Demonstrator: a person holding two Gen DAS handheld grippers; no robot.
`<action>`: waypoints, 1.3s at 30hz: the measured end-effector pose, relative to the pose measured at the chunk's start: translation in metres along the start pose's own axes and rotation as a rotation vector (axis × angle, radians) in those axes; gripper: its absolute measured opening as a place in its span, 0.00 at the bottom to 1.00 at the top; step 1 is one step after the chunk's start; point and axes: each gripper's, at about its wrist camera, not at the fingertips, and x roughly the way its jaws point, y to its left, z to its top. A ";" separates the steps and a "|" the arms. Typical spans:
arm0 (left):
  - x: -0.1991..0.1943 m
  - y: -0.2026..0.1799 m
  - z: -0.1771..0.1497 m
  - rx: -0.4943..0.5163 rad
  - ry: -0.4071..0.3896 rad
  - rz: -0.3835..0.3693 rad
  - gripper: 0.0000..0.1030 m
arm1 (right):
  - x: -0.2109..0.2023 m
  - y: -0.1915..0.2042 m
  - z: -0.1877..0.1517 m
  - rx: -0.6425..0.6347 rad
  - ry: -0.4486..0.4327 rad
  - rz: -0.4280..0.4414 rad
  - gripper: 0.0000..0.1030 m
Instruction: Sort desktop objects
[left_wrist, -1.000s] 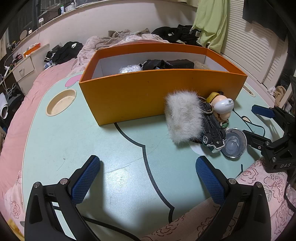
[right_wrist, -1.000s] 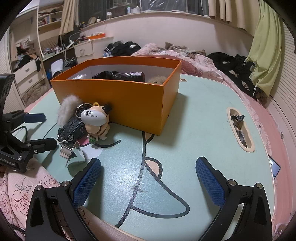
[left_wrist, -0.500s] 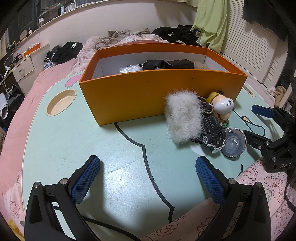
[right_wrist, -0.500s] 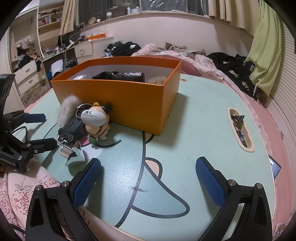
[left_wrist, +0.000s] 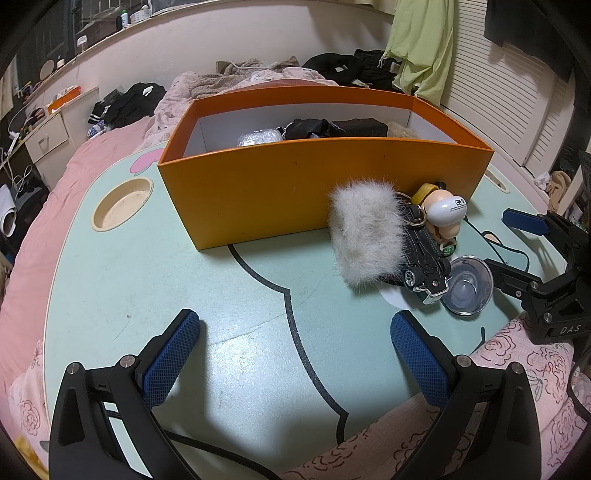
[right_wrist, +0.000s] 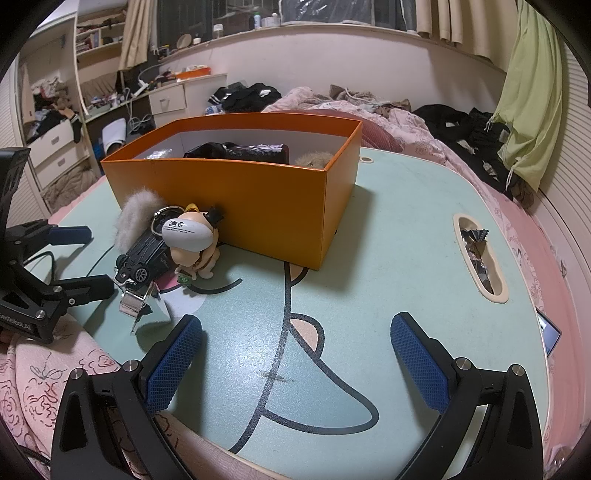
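Observation:
An orange box (left_wrist: 325, 192) (right_wrist: 236, 199) stands on the pale green table (left_wrist: 129, 295), with dark items and a foil-wrapped lump inside. Against its front wall lie a white fur pompom (left_wrist: 365, 240) (right_wrist: 136, 218), a black toy car (left_wrist: 424, 254) (right_wrist: 144, 254), a small figurine under a white egg-shaped tag (left_wrist: 447, 210) (right_wrist: 188, 232) and a clear round dish (left_wrist: 467, 286). My left gripper (left_wrist: 295, 343) (right_wrist: 85, 260) is open over bare table in front of the box. My right gripper (right_wrist: 295, 339) (left_wrist: 517, 247) is open too, just right of the dish.
A round cup recess (left_wrist: 122, 208) sits left of the box. A long slot holding wrappers (right_wrist: 478, 254) lies at the table's right side, with a phone (right_wrist: 548, 334) near the edge. Pink floral bedding (left_wrist: 517, 354) borders the near table edge.

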 end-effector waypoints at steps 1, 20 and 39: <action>-0.001 0.000 -0.001 0.000 0.000 0.000 1.00 | 0.000 0.000 0.000 0.000 0.000 0.000 0.99; 0.001 0.000 0.000 0.000 0.000 -0.001 1.00 | -0.015 -0.006 -0.001 0.054 -0.076 0.065 0.92; 0.000 0.001 0.000 -0.002 -0.001 0.000 1.00 | 0.009 0.079 0.024 -0.230 0.056 0.347 0.29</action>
